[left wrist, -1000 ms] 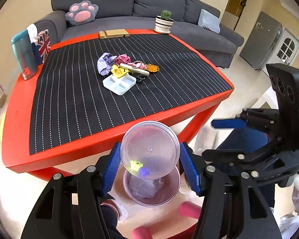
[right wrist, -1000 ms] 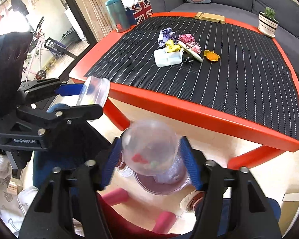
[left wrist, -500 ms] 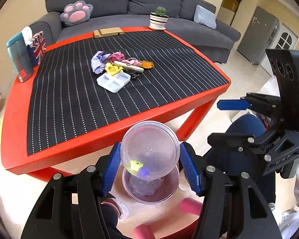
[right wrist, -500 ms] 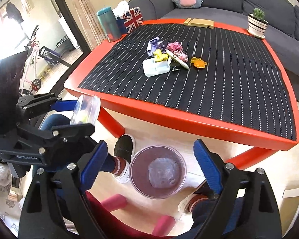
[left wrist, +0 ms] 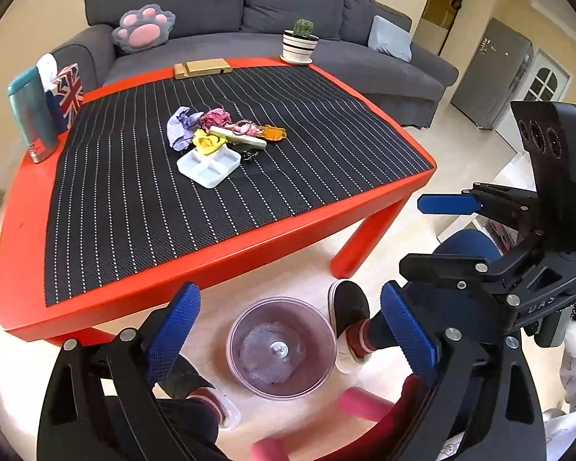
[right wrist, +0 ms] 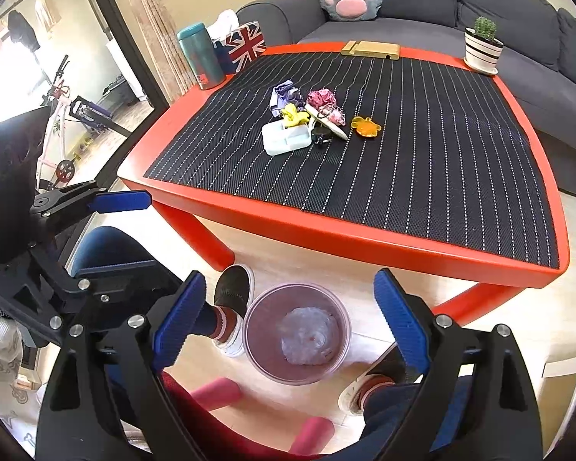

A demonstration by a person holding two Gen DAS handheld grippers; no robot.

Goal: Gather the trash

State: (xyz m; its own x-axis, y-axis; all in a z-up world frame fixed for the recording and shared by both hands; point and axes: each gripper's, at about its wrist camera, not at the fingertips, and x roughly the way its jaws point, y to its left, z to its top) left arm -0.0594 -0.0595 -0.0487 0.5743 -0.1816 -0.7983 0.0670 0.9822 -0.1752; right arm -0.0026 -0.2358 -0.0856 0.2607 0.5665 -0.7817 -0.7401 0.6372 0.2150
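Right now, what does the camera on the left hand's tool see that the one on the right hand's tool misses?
Only the left wrist view shows the grey door beyond the sofa's end, and the right gripper from the side, open.

Only the right wrist view shows the pink bicycle in the next room, and the left gripper from the side, open.

Both show the red table with its trash pile, the white divided tray, the cactus pot, and the clear bin on the floor.

Partial raised lettering "DAS" legible on right claw [left wrist: 418, 269] body, seen from left wrist view. Red label on teal flask [right wrist: 201, 55] at worktop [right wrist: 364, 238] corner: illegible. No other readable text.
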